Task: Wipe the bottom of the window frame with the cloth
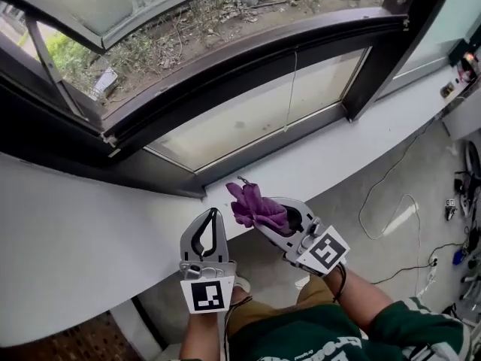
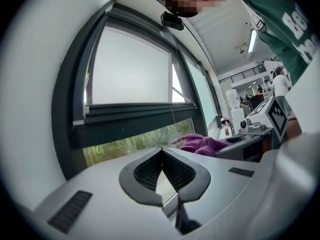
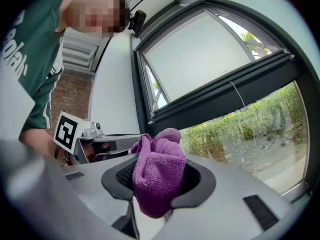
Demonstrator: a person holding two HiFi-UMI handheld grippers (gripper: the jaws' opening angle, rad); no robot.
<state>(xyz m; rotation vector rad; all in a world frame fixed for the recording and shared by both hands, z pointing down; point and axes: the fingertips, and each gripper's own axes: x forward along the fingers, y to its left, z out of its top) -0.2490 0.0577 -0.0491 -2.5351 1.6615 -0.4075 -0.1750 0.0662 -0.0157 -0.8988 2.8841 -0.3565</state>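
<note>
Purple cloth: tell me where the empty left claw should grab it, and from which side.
Probably the loose bunched end of the purple cloth that pokes out past the right claw's tips, toward the window frame. Come in from the left, where the left claw sits beside it; its jaws are shut, so open first.

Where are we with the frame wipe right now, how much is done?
Done: the cloth is picked up and clamped in the right gripper. In hand: it hangs over the white sill, short of the dark frame bottom and not touching it. Left: the wipe itself, as far as I can judge. The left gripper is shut and empty.
</note>
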